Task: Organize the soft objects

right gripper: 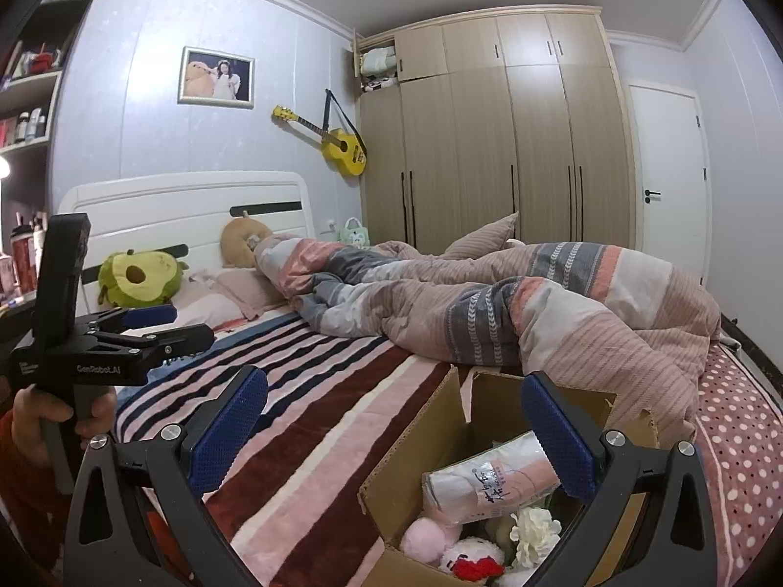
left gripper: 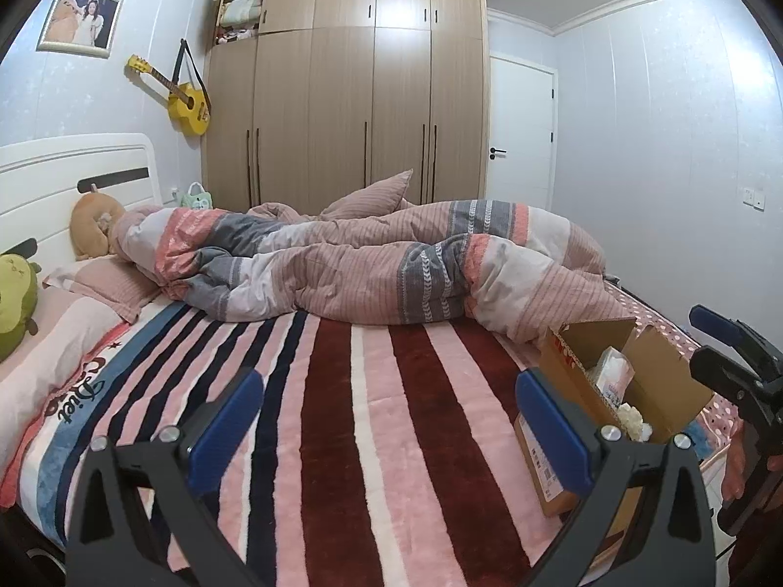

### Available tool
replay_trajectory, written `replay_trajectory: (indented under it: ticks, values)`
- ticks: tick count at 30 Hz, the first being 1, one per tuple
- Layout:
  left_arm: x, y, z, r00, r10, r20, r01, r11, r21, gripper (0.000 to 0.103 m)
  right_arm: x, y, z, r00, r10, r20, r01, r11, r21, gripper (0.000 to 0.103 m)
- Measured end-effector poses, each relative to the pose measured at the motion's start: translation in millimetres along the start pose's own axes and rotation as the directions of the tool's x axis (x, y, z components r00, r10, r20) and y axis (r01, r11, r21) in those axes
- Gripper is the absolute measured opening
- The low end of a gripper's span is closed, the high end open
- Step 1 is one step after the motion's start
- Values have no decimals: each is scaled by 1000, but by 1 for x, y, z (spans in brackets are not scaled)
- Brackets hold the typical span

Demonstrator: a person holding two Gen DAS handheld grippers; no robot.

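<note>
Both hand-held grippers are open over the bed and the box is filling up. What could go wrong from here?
1. The cardboard box sits on the soft striped blanket near the bed's edge; a push may tip it.
2. The tissue pack lies tilted on the plush toys; adding more could spill it.
3. The right hand-held gripper stands close to the box flaps and may snag one.
</note>
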State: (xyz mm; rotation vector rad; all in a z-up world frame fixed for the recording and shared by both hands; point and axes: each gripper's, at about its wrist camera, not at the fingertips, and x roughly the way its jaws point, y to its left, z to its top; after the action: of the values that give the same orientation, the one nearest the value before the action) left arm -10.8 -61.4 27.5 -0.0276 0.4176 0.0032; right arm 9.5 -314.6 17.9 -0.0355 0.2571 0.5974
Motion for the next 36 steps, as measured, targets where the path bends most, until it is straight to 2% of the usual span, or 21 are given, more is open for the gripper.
replay_trajectory:
  ticks: [17, 36]
  values:
    - [2, -5, 4, 1000, -8, 8, 8, 1000, 13, 102, -2, -2, -1, 1000, -4, 2, 4, 1000, 0, 103]
    - [6, -2, 2, 1000, 20, 17, -20, 1000, 13, 102, -2, -2, -4, 1000, -10, -6, 10, 1000, -22, 103]
